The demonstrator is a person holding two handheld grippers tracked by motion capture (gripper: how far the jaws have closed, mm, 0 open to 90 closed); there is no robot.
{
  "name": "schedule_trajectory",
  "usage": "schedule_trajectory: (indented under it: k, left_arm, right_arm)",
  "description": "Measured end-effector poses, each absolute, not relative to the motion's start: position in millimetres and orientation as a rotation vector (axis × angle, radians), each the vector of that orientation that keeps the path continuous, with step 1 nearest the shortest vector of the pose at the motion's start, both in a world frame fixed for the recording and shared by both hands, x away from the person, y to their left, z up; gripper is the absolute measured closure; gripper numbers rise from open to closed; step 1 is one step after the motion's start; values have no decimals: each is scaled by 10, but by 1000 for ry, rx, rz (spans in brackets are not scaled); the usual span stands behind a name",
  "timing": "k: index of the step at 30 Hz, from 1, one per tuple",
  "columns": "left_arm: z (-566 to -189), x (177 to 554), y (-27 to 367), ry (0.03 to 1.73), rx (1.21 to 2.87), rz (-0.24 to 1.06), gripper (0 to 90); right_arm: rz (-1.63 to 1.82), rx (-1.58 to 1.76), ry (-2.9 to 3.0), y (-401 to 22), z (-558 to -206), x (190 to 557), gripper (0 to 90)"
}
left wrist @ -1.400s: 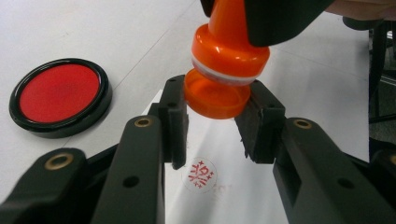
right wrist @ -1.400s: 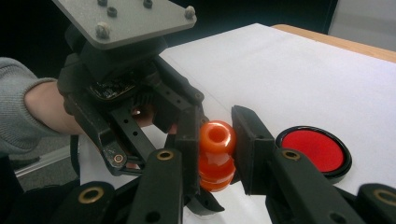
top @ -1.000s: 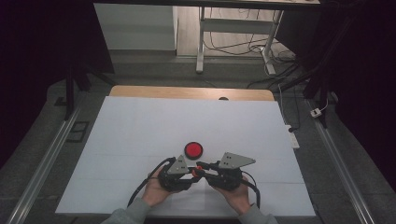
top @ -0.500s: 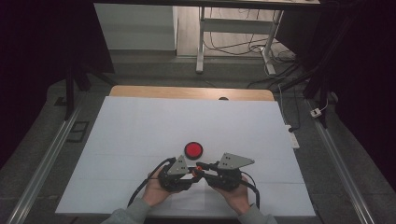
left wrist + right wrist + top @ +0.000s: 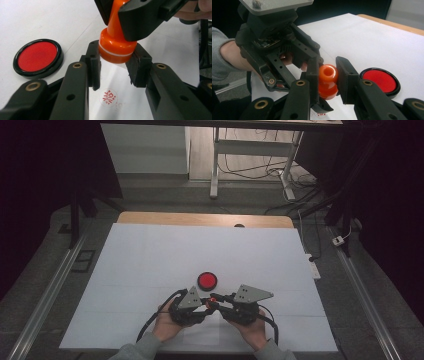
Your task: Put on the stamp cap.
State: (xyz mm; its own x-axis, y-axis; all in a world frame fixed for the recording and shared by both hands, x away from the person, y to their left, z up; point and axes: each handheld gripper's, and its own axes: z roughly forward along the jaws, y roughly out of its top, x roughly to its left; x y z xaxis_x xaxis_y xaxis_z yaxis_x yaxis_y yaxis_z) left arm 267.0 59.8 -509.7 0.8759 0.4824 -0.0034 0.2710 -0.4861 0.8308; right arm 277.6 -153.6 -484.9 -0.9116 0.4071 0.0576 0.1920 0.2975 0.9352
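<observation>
Both grippers pinch the orange stamp [image 5: 117, 47]; its face is hidden, the red imprint [image 5: 109, 97] apparently partly cut off.

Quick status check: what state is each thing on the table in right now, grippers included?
Stamp: held off the paper by both grippers, base down.
Ink pad: open, red ink showing, untouched.
Paper: flat, one red print on it.
Left gripper: shut on the stamp's base.
Right gripper: shut on the stamp's handle.
</observation>
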Motion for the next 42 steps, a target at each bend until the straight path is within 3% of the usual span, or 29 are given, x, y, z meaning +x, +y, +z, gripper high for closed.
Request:
schedule_trajectory:
  k: [20,42]
  left_arm:
    - [-5099,2629,576,540,2133,376,653]
    - [-5139,2659,579,547,2186,361,650]
  right_arm:
    - [1725,607,2353,-1556,-4922,2796,728]
    - [1692,628,2360,-1510,-5011,2788,729]
